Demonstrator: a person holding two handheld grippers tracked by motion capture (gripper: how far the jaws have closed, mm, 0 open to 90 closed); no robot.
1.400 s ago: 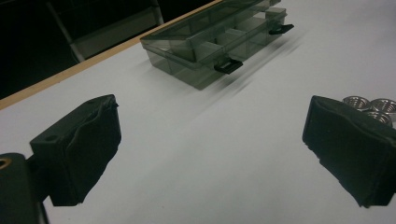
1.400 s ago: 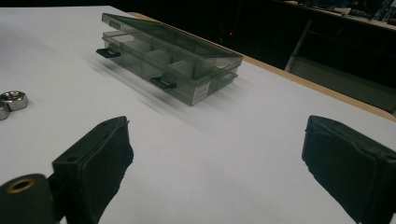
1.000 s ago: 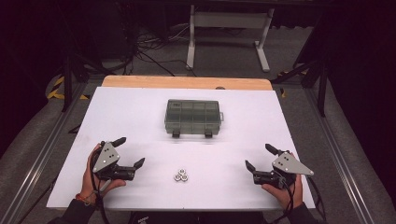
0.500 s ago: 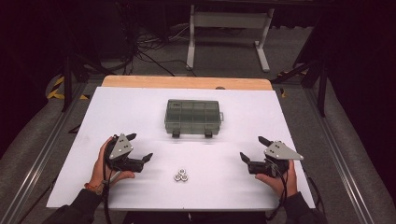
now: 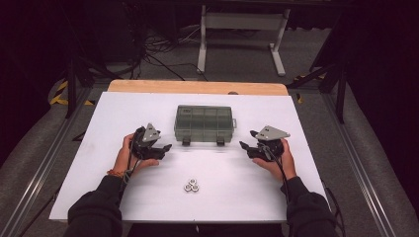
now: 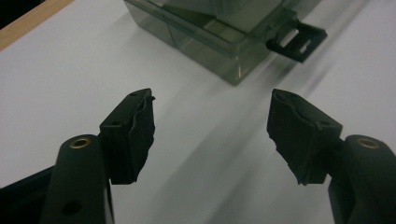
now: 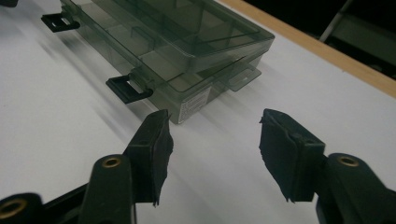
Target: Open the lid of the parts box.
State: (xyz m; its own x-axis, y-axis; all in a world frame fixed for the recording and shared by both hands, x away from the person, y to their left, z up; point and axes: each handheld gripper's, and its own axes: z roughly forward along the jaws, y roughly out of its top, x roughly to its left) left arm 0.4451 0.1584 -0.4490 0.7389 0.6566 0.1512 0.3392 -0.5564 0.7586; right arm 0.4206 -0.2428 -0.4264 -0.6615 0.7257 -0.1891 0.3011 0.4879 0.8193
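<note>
White board over a wooden table (image 5: 197, 87) is my work surface, with dark floor, cables and a stand leg behind it.

Starting at the left: my left gripper (image 5: 159, 150) has travelled up and inward from the near left part of the board over the last second, and now sits just beside the near left corner of the smoky green compartment box (image 5: 203, 123). In the left gripper view its jaws are spread wide with nothing between them, and they point at that corner and the black latch (image 6: 299, 41) that sticks out of the box's front wall.

At the middle, the box lies flat on the board with its lid down; both latches look flipped outward, though I can't say for certain they are released. Nearer to me, well apart from the box, a small cluster of metal nuts (image 5: 191, 185) rests untouched where it was.

On the right, my right gripper (image 5: 248, 147) has made the mirror move, closing in on the near right corner. Its jaws are also apart and empty, facing the right-hand latch (image 7: 129, 88) and the lid's side tab.

I read this as both tools now bracketing the box front, ready to lift the lid; no contact yet.
</note>
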